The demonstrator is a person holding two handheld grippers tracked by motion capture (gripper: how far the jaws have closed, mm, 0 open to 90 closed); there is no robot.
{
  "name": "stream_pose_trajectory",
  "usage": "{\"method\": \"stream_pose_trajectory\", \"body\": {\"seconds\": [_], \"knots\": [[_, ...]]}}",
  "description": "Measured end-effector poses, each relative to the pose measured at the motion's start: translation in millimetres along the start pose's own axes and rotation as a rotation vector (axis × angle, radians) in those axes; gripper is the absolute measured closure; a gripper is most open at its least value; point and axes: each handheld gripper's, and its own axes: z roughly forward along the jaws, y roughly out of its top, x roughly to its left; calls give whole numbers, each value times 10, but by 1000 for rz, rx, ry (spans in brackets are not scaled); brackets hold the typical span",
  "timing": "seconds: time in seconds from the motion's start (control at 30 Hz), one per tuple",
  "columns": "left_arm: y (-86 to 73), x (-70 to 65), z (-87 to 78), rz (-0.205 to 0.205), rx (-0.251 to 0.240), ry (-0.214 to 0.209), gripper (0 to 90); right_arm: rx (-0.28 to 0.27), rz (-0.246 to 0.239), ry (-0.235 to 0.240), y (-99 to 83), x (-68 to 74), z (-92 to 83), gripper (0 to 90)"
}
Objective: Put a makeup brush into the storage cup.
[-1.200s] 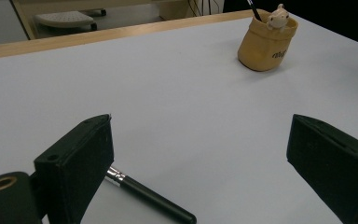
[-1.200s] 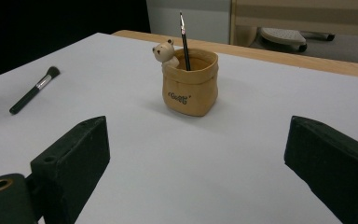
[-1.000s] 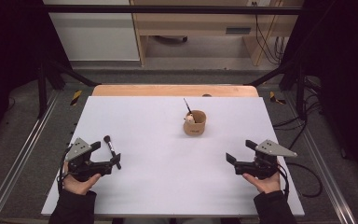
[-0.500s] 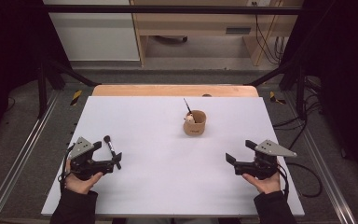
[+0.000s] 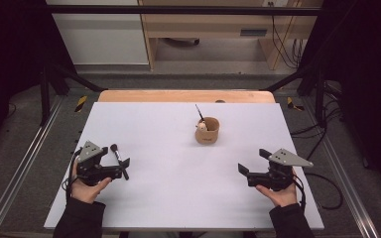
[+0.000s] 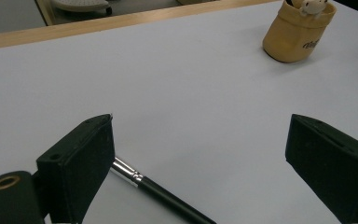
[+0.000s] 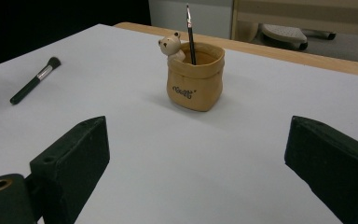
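On the white table (image 5: 178,198), near its left edge, a black makeup brush (image 5: 119,160) lies flat, its handle (image 6: 172,200) running between the spread jaws of the left gripper (image 5: 121,168), close beside one jaw; contact cannot be told. Farther back, well apart, stands a tan holder (image 7: 195,79) with a small bear figure (image 7: 171,45) on its rim and a thin brush (image 7: 189,32) upright inside. At the right, the right gripper (image 5: 243,171) hangs with jaws spread wide, holding nothing.

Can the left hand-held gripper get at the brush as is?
Probably yes. The left hand-held gripper is open, and the brush lies flat on the table right by it, its handle running between the jaws in the left gripper view. Nothing lies in the way; the cup stands well off.
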Motion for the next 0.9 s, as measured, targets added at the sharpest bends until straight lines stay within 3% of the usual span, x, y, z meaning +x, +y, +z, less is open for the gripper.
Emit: {"method": "stream_pose_trajectory", "body": {"seconds": [0.27, 0.9], "knots": [[38, 74, 106, -23, 32, 21, 77, 1, 1, -4, 6, 2, 5, 72], [-182, 177, 340, -79, 148, 76, 139, 15, 1, -2, -5, 18, 27, 76]]}}
